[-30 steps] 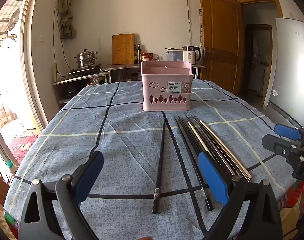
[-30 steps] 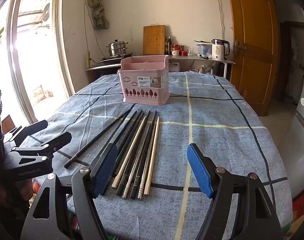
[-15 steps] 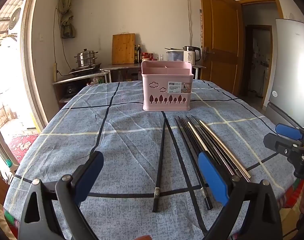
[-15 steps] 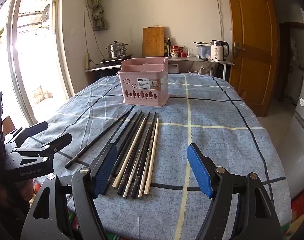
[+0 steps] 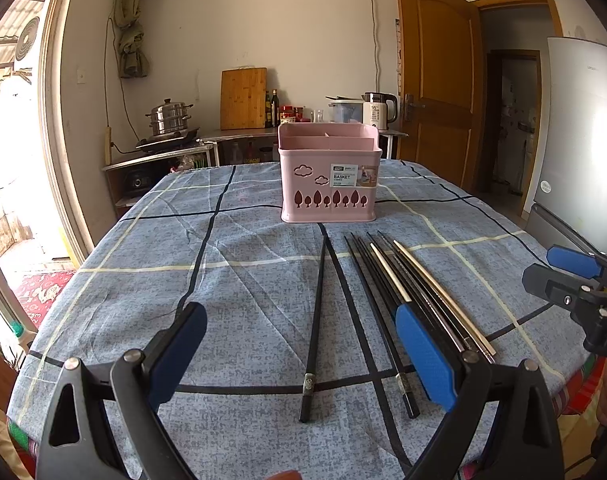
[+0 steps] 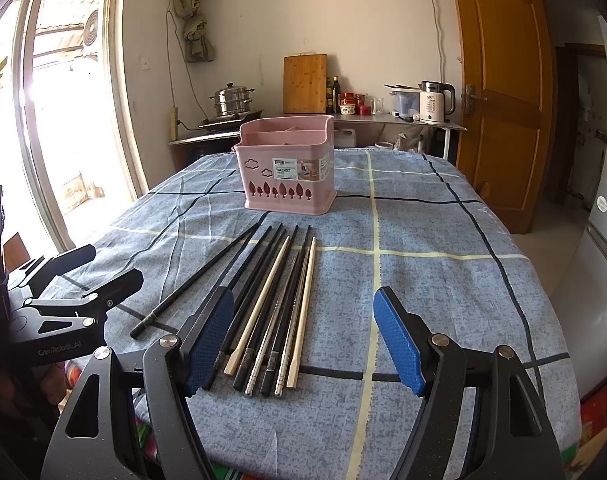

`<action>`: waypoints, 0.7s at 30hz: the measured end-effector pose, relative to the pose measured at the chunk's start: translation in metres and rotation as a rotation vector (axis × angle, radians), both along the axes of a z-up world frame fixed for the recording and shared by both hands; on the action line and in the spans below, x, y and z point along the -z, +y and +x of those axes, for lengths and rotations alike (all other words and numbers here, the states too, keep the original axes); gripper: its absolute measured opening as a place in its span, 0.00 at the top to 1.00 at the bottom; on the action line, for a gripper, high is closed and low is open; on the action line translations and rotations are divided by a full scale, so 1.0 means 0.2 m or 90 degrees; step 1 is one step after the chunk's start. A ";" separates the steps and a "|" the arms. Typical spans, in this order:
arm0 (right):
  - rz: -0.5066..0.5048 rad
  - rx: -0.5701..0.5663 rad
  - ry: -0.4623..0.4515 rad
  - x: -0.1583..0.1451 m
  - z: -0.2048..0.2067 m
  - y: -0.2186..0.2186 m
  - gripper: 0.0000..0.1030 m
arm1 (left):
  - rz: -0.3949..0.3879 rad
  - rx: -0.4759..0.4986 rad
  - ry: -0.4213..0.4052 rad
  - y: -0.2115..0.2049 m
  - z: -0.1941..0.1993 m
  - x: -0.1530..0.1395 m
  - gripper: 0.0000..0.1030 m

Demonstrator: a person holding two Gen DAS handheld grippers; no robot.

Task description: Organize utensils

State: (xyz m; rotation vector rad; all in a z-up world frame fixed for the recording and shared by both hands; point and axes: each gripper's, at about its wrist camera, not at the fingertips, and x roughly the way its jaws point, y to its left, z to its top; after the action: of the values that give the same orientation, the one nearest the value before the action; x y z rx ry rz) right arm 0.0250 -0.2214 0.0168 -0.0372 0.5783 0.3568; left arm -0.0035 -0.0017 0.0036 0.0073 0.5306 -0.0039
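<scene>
Chopsticks (image 6: 271, 304) lie bunched on the tablecloth directly ahead of the right gripper (image 6: 303, 336), long axes pointing away toward the pink basket (image 6: 287, 168) beyond. Its jaws gape wide, empty. The left gripper (image 5: 299, 344), equally wide and empty, faces a lone black chopstick (image 5: 315, 320); the bunch sits rightward.

Black-framed left claw (image 5: 299, 344) and right claw (image 6: 303, 336), blue textured pads, silver screws.

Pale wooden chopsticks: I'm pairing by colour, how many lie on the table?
2. Both in the bundle: one pale chopstick near its middle, the other at its right edge. The right gripper's finger hides the bundle's left end.
</scene>
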 end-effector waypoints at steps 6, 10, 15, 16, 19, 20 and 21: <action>0.000 0.000 0.001 0.00 0.00 0.00 0.30 | -0.001 0.001 -0.001 -0.01 0.00 0.00 0.06; 0.000 0.000 0.000 0.00 0.00 0.00 0.30 | -0.001 0.002 -0.001 -0.01 0.00 0.00 0.06; 0.000 0.000 -0.001 -0.01 -0.01 0.00 0.30 | -0.003 0.002 -0.003 -0.02 -0.01 0.00 0.06; -0.001 0.000 -0.001 -0.01 -0.01 0.00 0.30 | -0.003 0.002 -0.003 -0.02 -0.01 -0.01 0.06; 0.000 -0.001 -0.001 -0.01 -0.01 0.00 0.30 | -0.003 0.003 -0.002 -0.02 0.00 -0.01 0.06; 0.000 0.000 -0.001 -0.01 -0.01 0.00 0.30 | -0.003 0.003 -0.002 -0.02 -0.01 -0.01 0.06; 0.000 0.000 -0.001 -0.01 -0.01 0.00 0.30 | -0.003 0.003 -0.002 -0.03 -0.01 -0.01 0.06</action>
State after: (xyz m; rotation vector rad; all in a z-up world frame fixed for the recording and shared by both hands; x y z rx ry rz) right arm 0.0237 -0.2220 0.0181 -0.0382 0.5772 0.3573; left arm -0.0046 -0.0071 0.0053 0.0037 0.5270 -0.0103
